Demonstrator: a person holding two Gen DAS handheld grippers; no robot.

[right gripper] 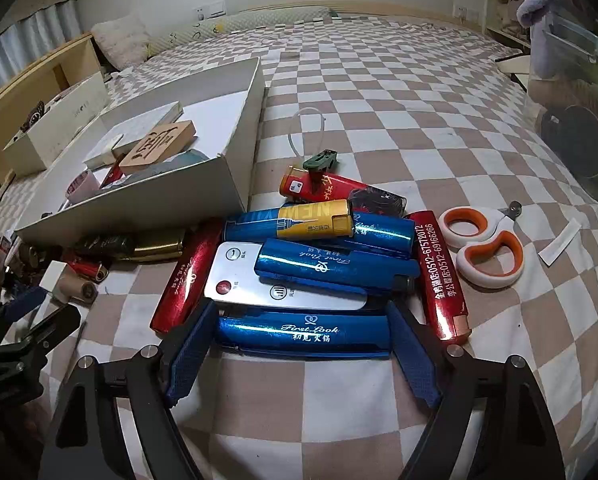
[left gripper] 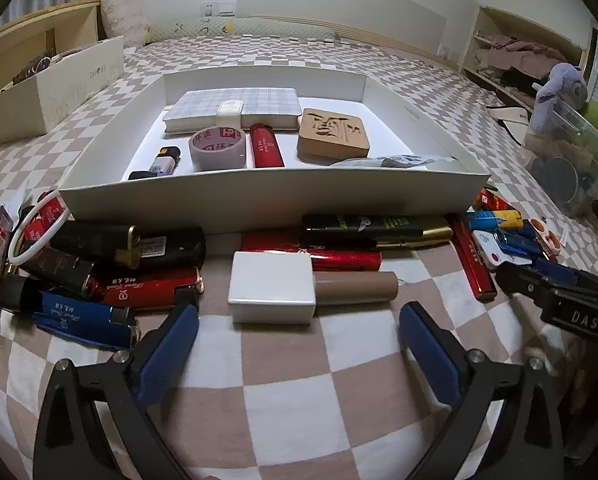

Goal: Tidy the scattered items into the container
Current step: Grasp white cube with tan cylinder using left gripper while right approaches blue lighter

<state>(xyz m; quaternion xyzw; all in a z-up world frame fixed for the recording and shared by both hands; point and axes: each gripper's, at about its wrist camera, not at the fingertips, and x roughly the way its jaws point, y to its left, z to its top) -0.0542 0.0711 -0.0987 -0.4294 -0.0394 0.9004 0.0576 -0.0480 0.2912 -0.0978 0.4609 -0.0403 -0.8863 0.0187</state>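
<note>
Two grippers tilt down over the checkered bedspread (right gripper: 379,92). The right gripper (right gripper: 299,322) brackets a glossy blue lighter (right gripper: 303,332) lying crosswise, its blue pads at both ends (whether they actually press, I cannot tell). The left gripper (left gripper: 299,320) stands apart and empty, just short of a small white box (left gripper: 273,286). The white cardboard container (left gripper: 275,196) sits beyond, its near wall hiding part of its contents.
</note>
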